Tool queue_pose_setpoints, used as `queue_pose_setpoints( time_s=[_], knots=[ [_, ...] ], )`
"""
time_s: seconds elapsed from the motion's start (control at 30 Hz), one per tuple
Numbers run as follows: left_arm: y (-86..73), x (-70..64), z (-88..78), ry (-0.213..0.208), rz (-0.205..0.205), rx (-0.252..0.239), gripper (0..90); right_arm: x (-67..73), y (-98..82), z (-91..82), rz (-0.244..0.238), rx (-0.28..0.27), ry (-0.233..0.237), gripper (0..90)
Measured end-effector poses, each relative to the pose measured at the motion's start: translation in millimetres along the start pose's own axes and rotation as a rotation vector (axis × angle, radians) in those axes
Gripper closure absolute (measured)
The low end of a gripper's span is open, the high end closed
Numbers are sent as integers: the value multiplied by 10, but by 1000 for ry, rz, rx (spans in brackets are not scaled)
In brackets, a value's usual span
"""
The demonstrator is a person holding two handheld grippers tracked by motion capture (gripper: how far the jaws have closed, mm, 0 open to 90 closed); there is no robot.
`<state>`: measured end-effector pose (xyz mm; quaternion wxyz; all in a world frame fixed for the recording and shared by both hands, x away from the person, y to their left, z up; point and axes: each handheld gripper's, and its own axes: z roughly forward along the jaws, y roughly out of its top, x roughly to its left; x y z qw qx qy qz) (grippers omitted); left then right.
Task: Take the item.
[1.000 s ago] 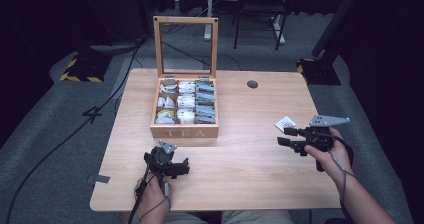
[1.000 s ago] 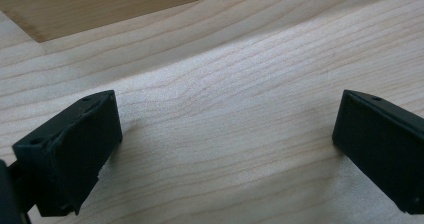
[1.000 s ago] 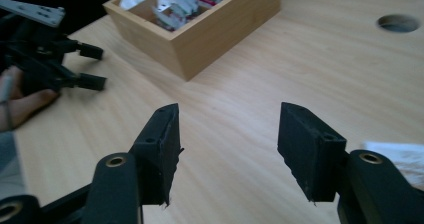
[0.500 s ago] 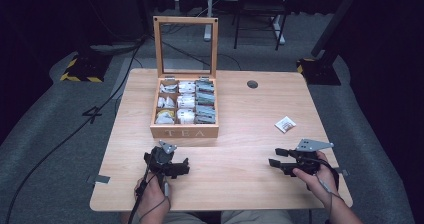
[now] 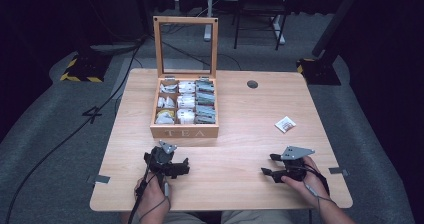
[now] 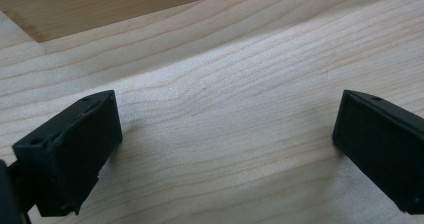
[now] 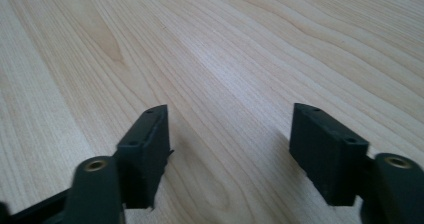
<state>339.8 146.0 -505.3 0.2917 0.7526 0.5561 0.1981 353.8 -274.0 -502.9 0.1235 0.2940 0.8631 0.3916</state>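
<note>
Your right gripper is resting low over the table near its front right corner, its jaws standing wide apart after just opening further, with only bare wood grain lying between them. The tea bag packet is lying flat on the table beyond that gripper, well apart from it and untouched (a small white sachet with a dark mark). Your left gripper is sitting near the front edge, just before the open tea box, jaws likewise spread and holding nothing.
</note>
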Motion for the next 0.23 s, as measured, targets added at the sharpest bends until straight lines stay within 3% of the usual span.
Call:
queue_pose_setpoints(
  time_s=[0.1, 0.23],
  knots=[
    [0, 0, 0, 0, 0, 0, 0, 20, 5, 25, -13, 12, -16, 198],
    [-1, -1, 0, 1, -1, 0, 0, 19, 15, 42, -6, 21, -21, 155]
  ],
)
